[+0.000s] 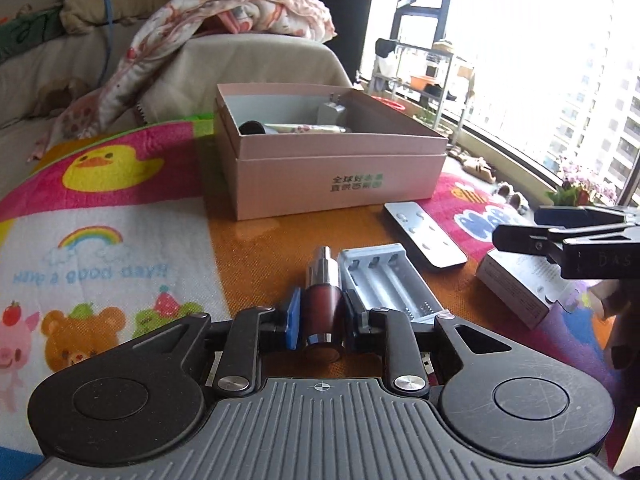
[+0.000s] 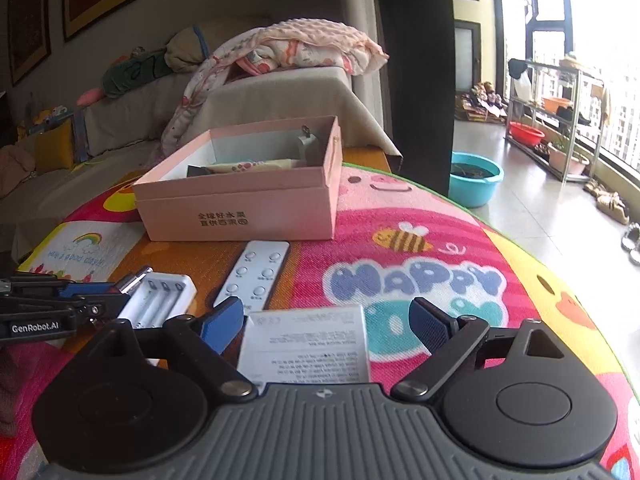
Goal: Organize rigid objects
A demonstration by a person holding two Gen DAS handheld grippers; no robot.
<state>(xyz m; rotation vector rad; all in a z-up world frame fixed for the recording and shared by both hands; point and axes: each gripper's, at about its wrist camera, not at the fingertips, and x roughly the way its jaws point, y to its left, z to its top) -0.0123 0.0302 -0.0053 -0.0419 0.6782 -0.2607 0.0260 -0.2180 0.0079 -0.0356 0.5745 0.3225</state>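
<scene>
Dark-red pump bottle (image 1: 322, 308) clamped in my left gripper (image 1: 322, 322); right gripper (image 2: 326, 326) spread wide above the white carton (image 2: 306, 346).

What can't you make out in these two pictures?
- Pink box contents: both views, its walls hide most.
- White carton print: right view, too small; near end behind the gripper body.
- Bottle base: left view, hidden by the left gripper.
- Remote labels: too small.
</scene>
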